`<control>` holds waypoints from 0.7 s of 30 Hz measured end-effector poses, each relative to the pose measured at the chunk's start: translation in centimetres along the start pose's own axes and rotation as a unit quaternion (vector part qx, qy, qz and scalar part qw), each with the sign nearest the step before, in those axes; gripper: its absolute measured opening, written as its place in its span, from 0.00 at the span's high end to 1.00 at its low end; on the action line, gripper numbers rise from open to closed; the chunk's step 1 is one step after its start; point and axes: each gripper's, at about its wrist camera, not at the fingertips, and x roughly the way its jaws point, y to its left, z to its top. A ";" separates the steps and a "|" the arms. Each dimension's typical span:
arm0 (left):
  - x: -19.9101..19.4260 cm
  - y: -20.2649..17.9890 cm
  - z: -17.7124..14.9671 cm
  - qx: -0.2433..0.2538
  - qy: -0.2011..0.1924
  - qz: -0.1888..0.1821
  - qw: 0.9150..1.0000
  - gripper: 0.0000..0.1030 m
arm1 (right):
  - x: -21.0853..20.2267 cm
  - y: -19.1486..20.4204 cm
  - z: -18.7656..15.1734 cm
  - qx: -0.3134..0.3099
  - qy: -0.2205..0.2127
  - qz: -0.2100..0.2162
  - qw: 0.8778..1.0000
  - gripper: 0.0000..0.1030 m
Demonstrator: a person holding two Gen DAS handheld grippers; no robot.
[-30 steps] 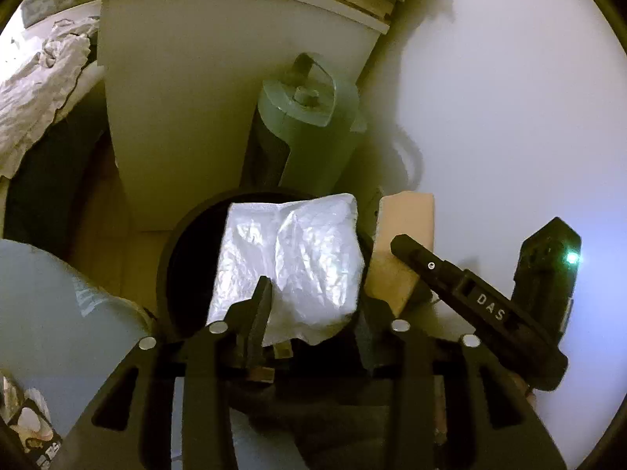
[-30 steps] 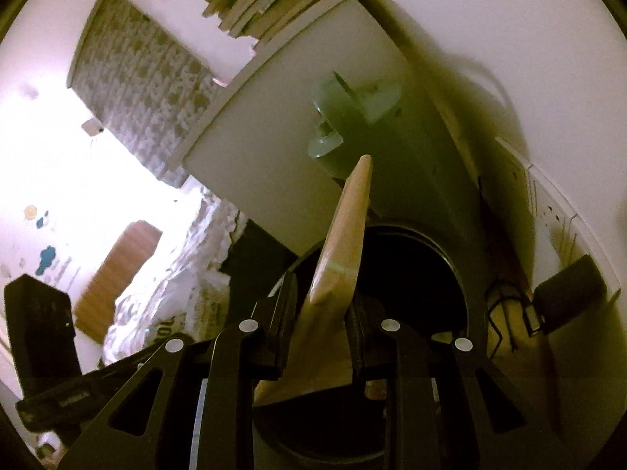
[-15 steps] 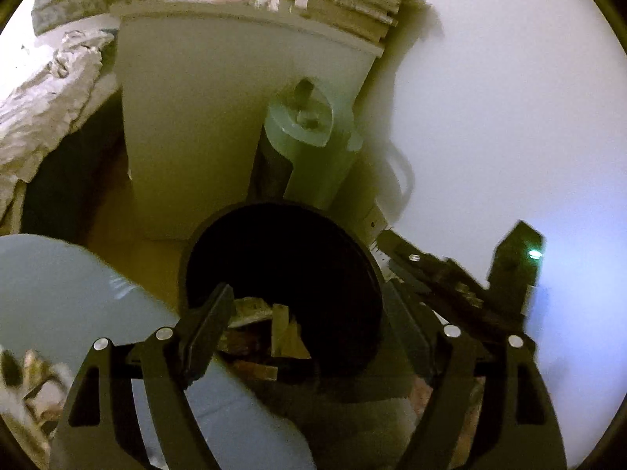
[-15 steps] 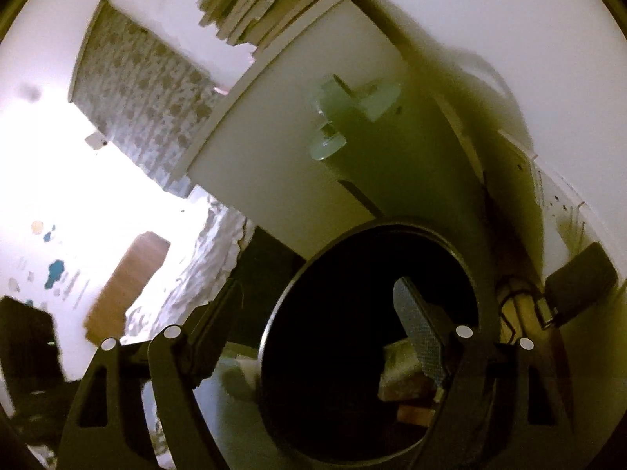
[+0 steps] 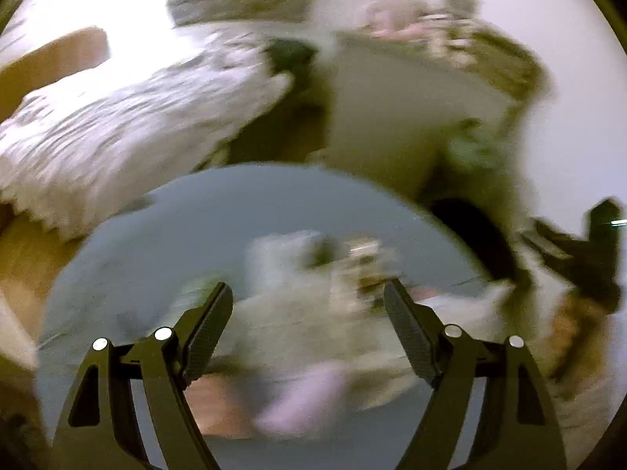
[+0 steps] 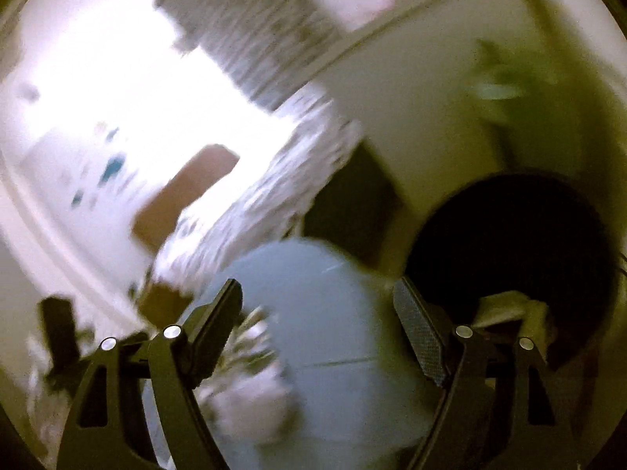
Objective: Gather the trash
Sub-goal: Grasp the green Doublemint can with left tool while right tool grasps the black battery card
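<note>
Both views are blurred by motion. My left gripper [image 5: 307, 293] is open and empty above a round blue-grey table [image 5: 164, 235] strewn with pale, blurred trash [image 5: 313, 313]. The black bin [image 5: 466, 223] shows only as a dark edge at the table's right, with the other gripper [image 5: 580, 258] beyond it. In the right wrist view my right gripper [image 6: 313, 293] is open and empty over the same table [image 6: 333, 313]. The bin [image 6: 517, 250] lies to its right, with pale trash [image 6: 509, 309] inside. Crumpled trash [image 6: 250, 387] lies on the table at lower left.
A white cabinet [image 5: 399, 109] stands behind the bin, with a green canister [image 5: 474, 152] beside it. Patterned bedding [image 5: 117, 129] hangs at the left over a wooden floor [image 5: 23, 250]. A white wall [image 5: 568, 78] closes the right side.
Both grippers opened and dropped their pieces, a white bag and a tan card, into the bin. Both then swung left, away from the bin, toward the blue-grey table.
</note>
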 end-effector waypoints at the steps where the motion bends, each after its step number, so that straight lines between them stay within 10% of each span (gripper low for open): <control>1: 0.5 2.0 -0.2 -0.007 0.012 0.012 1.000 0.24 | 0.9 1.8 0.0 -0.022 0.021 0.005 1.000 0.23; 8: 4.5 8.3 -0.1 -0.026 0.076 0.005 0.997 0.35 | 10.7 11.9 -0.4 -0.136 0.191 -0.019 0.972 0.23; 13: 6.8 8.6 -0.2 -0.001 0.107 -0.010 0.994 0.47 | 17.2 13.7 -3.0 -0.201 0.297 -0.105 0.927 0.23; 21: 7.5 9.9 -0.2 -0.033 0.101 -0.024 0.994 0.70 | 18.6 12.2 -4.2 -0.220 0.304 -0.148 0.915 0.43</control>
